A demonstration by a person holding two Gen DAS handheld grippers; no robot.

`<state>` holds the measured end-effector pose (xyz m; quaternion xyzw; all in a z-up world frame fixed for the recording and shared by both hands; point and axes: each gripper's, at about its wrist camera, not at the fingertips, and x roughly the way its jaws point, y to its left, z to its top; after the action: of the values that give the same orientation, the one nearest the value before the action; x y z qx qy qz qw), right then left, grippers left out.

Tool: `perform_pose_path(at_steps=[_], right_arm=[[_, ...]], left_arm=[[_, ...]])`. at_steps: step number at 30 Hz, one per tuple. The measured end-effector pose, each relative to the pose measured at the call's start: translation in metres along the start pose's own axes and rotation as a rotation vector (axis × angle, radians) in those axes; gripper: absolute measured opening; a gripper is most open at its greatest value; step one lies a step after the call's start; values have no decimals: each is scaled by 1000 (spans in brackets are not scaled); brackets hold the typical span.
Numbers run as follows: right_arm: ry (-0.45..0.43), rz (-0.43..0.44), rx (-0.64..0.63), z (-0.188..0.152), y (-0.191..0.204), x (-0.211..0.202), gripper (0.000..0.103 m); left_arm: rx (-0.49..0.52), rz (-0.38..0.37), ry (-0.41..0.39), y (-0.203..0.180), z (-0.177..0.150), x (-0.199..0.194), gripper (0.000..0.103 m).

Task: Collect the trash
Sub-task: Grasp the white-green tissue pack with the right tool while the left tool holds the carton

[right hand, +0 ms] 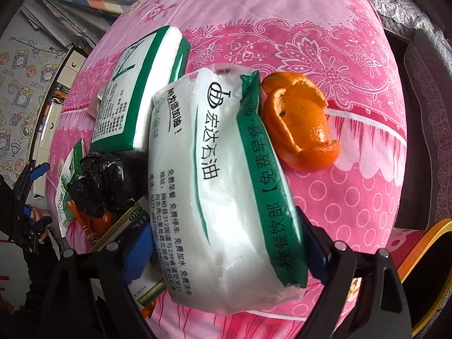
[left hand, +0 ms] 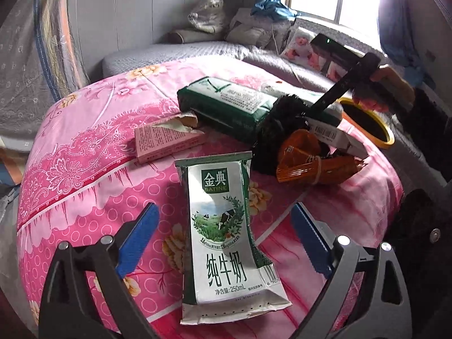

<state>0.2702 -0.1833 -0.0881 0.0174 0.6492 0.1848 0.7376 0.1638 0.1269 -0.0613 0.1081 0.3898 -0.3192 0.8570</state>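
A flattened white and green milk carton (left hand: 226, 237) lies on the pink floral quilt (left hand: 84, 169), between the wide-apart blue pads of my open left gripper (left hand: 226, 240). Behind it lie a pink box (left hand: 166, 141), a green tissue pack (left hand: 226, 104), a black bag (left hand: 276, 135) and an orange wrapper (left hand: 310, 161). My right gripper (right hand: 226, 251) is shut on a white and green tissue pack (right hand: 223, 186). An orange peel (right hand: 302, 124) lies just right of that pack. A second green pack (right hand: 141, 90) and a black bag (right hand: 104, 180) lie to its left.
A bin with a yellow rim (left hand: 367, 121) stands at the quilt's right edge; its rim also shows in the right wrist view (right hand: 429, 251). A grey mattress (left hand: 197, 50) with bundles and a window lie behind. My left gripper appears far left in the right wrist view (right hand: 28, 186).
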Motion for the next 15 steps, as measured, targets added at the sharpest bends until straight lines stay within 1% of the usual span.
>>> perform_pose_path(at_steps=[1,4,5,6,7,8,10,13,15], right_arm=[[2,1,-2,1,1,1,86],[8,10,8,2,1,4,84],[6,15,13,2,0,4,82],[1,13,17,2,-2,4,75],[-6,17,18,1,-5,2,61],[-14,34,23,0,-7,0,56],[-39,59,26,-4,-13,-7,47],[-81,124,35,-11,-20,-19,45],[-120,167,31,-18,-22,-32,45]], left_arm=[[10,5,42,-1,2,9,90],[17,73,166,0,6,44,90],[5,96,197,2,6,55,87],[-16,95,221,4,6,64,68],[-44,88,225,7,5,68,57],[-68,89,213,9,6,68,52],[-85,87,198,11,6,63,52],[-84,104,189,9,0,55,52],[-81,117,165,7,-3,44,52]])
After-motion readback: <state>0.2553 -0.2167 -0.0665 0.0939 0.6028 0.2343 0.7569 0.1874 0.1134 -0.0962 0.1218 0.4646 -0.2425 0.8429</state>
